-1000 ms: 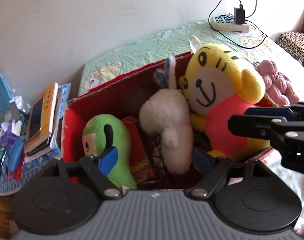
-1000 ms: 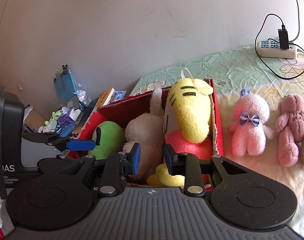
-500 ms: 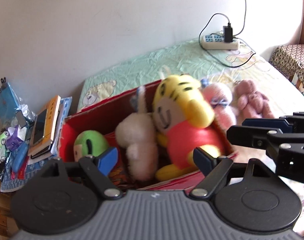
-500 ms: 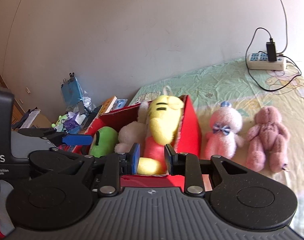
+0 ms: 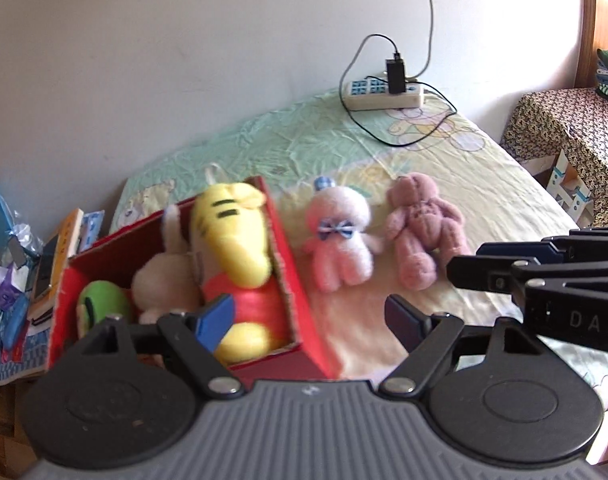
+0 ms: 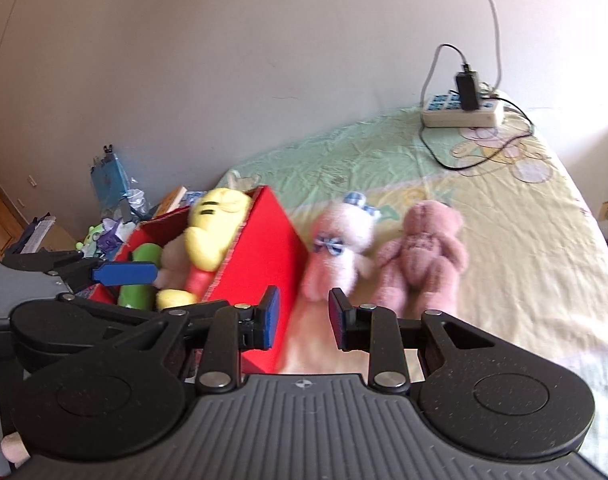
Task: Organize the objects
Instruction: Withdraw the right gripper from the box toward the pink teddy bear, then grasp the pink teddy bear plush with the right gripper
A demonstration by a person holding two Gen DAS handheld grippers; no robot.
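A red box on the bed holds a yellow tiger plush, a white plush and a green plush. Right of the box lie a pale pink bunny with a blue bow and a mauve bear. My left gripper hovers over the box's right wall; its jaws are closing with nothing between them. My right gripper stands in front of the bunny and the bear, beside the box. A narrow empty gap shows between its pads.
A power strip with a plugged charger and trailing cables lies at the bed's far edge by the wall. Left of the bed, a cluttered surface carries books and small items. A patterned cloth-covered stand is at the right.
Both grippers have drawn back from the box and shifted right. The box looks smaller, and the bunny and bear now lie ahead of both. The yellow plush stays in the box.
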